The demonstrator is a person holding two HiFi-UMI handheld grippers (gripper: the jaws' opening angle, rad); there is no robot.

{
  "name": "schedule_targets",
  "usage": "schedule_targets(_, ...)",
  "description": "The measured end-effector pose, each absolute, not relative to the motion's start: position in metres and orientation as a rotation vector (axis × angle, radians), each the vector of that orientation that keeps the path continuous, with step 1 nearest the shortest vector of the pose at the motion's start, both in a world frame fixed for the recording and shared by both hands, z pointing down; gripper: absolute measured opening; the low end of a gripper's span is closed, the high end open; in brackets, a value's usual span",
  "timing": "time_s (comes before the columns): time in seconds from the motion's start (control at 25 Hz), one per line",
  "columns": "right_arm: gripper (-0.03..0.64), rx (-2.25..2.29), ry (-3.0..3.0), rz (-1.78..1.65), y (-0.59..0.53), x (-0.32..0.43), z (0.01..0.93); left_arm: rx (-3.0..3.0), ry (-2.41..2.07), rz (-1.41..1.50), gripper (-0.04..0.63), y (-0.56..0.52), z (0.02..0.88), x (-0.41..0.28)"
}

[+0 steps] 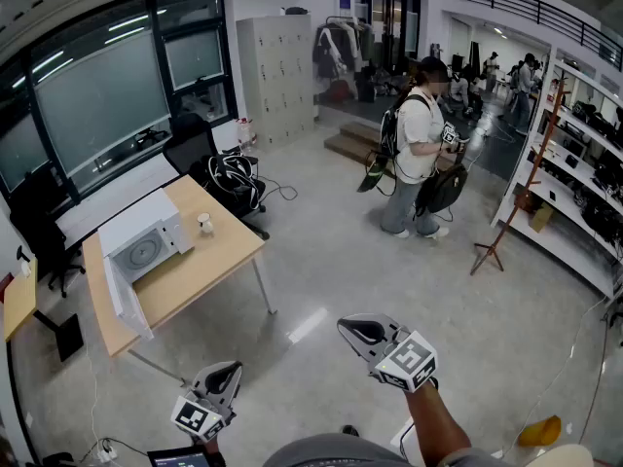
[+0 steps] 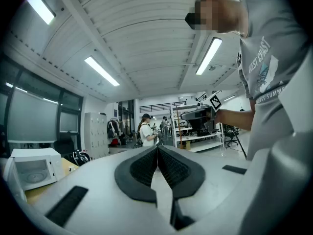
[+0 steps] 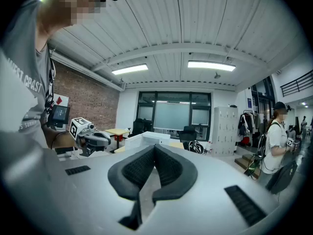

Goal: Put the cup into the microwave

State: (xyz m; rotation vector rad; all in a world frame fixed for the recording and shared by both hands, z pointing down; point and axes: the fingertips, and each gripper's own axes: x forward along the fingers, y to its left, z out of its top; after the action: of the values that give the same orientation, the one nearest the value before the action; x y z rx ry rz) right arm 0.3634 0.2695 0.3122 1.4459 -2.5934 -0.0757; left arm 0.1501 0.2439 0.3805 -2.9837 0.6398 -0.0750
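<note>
A small white cup (image 1: 205, 224) stands on the wooden table (image 1: 209, 256), just right of the white microwave (image 1: 142, 242), whose door (image 1: 127, 300) hangs open toward me. Both grippers are far from the table, held level over the floor. My left gripper (image 1: 230, 370) is shut with nothing in it; its pads (image 2: 157, 153) meet. My right gripper (image 1: 352, 327) is also shut and empty, pads (image 3: 153, 152) pressed together. The microwave (image 2: 30, 166) shows at the left of the left gripper view, and the microwave (image 3: 146, 141) lies straight ahead in the right gripper view.
A black chair with a bag (image 1: 234, 181) stands behind the table. A person (image 1: 417, 154) with a backpack stands mid-room. Grey lockers (image 1: 277, 76) line the back wall, shelves (image 1: 574, 183) the right. A wooden stand (image 1: 506, 212) is near the shelves. Another small desk (image 1: 19, 305) sits far left.
</note>
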Motion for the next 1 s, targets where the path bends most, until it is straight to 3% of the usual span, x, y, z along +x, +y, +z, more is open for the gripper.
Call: schedule_targets(1.0, 0.020, 1.444, -2.686, -0.021, 0.286, 0.356, 0.310, -2.969, 0.651, -0.082, 0.021, 0.258, 0.377, 0.143)
